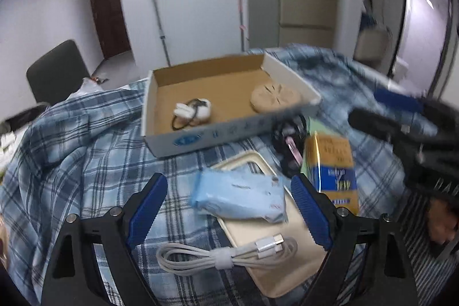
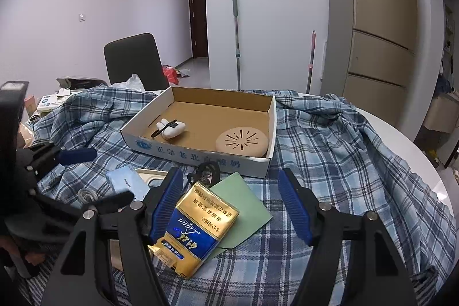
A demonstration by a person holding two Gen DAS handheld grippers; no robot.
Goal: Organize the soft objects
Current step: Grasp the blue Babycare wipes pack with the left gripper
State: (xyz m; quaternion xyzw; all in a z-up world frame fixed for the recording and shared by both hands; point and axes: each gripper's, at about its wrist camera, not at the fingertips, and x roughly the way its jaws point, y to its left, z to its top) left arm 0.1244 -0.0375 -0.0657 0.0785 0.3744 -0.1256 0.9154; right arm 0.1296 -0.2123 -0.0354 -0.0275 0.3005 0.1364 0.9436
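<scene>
The left claw point(image 1: 228, 208) hangs released over the near part of the desk point(image 2: 401, 134), its blue pads point(image 1: 147, 208) spread wide with nothing between them. Right under it a coiled white cable point(image 1: 226, 254) lies on a beige flat case point(image 1: 275, 257), and a pale blue tissue pack point(image 1: 241, 195) rests across that case a little farther in. The right claw point(image 2: 233, 205) is likewise released and empty, its left pad just over a gold and blue packet point(image 2: 195, 228) that lies partly on a green card point(image 2: 243, 208). Everything sits on a blue plaid cloth point(image 2: 330, 162) draped over the desk. Just beyond the packet a black corded item point(image 2: 205, 172) lies against the front wall of an open cardboard box point(image 2: 200, 159). Inside the box, a round tan perforated pad point(image 2: 242, 141) sits at its right near corner and a small white item with a black band point(image 2: 172, 128) toward its left side. Past the far edge of the desk stand a dark chair point(image 2: 134, 62), two mop handles point(image 2: 236, 39) against the wall and a gold fridge point(image 2: 378, 27).
</scene>
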